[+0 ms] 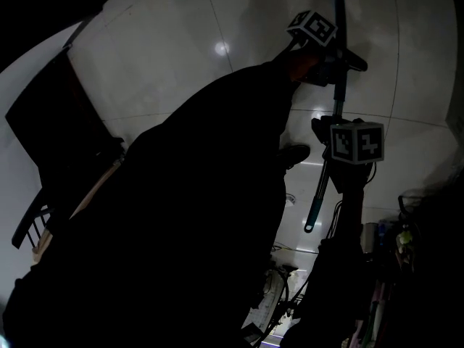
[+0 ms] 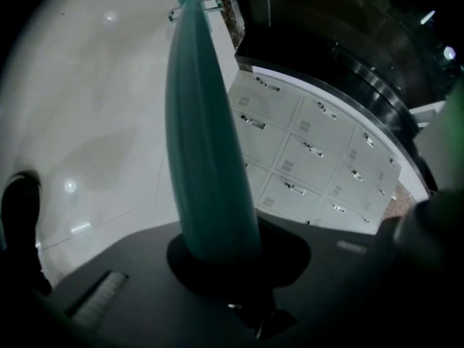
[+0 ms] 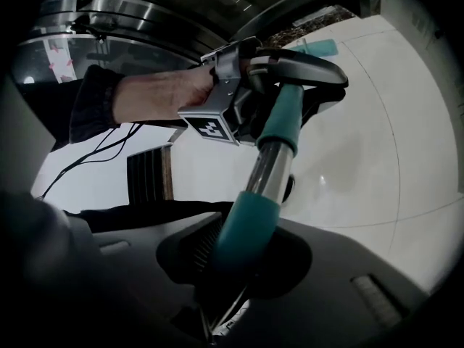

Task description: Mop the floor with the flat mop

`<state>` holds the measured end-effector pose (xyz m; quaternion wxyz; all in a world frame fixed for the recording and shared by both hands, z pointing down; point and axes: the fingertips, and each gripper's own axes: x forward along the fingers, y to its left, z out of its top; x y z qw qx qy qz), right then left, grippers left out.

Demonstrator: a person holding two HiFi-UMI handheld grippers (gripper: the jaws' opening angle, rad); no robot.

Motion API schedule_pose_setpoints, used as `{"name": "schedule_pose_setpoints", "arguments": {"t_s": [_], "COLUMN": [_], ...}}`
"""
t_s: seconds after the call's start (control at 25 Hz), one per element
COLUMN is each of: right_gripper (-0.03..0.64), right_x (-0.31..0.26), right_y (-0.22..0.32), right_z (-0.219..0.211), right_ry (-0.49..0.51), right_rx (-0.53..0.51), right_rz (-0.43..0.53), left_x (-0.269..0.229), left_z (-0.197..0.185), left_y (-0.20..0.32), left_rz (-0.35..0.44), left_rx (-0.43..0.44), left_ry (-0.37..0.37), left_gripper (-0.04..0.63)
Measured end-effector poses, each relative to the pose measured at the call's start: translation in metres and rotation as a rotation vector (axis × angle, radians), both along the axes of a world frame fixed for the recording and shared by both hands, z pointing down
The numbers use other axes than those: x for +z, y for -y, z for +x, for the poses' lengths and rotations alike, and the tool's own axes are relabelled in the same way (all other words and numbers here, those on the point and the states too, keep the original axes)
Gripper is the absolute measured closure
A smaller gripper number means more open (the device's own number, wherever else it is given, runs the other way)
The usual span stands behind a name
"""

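Observation:
The flat mop's teal pole (image 1: pixel 324 172) runs from the top of the head view down toward me over the white tiled floor (image 1: pixel 181 42). My left gripper (image 1: pixel 335 58) is shut on the pole farther down its length, and in the left gripper view the pole (image 2: pixel 206 143) rises straight out of the shut left gripper (image 2: pixel 221 256). My right gripper (image 1: pixel 332 133) is shut on the pole (image 3: pixel 250 227) near its upper end, seen close up at the right gripper (image 3: pixel 243 267). Ahead of it a hand holds the left gripper (image 3: pixel 290 78). The teal mop head (image 3: pixel 316 47) lies flat on the floor beyond.
A curved bank of white lockers (image 2: pixel 312 151) stands to the right of the pole. A dark slatted piece of furniture (image 1: pixel 58 129) is at the left. Cables and clutter (image 1: pixel 391 245) crowd the lower right. A curved metal-rimmed counter (image 3: pixel 109 13) is behind the hand.

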<state>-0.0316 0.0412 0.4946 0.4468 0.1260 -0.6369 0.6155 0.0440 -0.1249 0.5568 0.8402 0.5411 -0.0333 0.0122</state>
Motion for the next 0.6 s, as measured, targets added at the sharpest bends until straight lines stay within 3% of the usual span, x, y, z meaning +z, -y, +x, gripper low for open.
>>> {"name": "schedule_pose_setpoints", "arguments": {"t_s": [0.32,0.6], "right_gripper": [0.508,0.509], "right_x": [0.0,-0.017], "right_y": [0.007,-0.068], "right_z": [0.007,0.026], "right_ry": [0.032,0.035], "right_rx": [0.008,-0.02], "right_rz": [0.019,0.008], "left_x": [-0.001,-0.017], "left_z": [0.006,0.02], "left_y": [0.012,-0.063], "left_rz": [0.033,0.015], "left_rx": [-0.047,-0.028], "left_ry": [0.033,0.042], "left_gripper": [0.541,0.541]}}
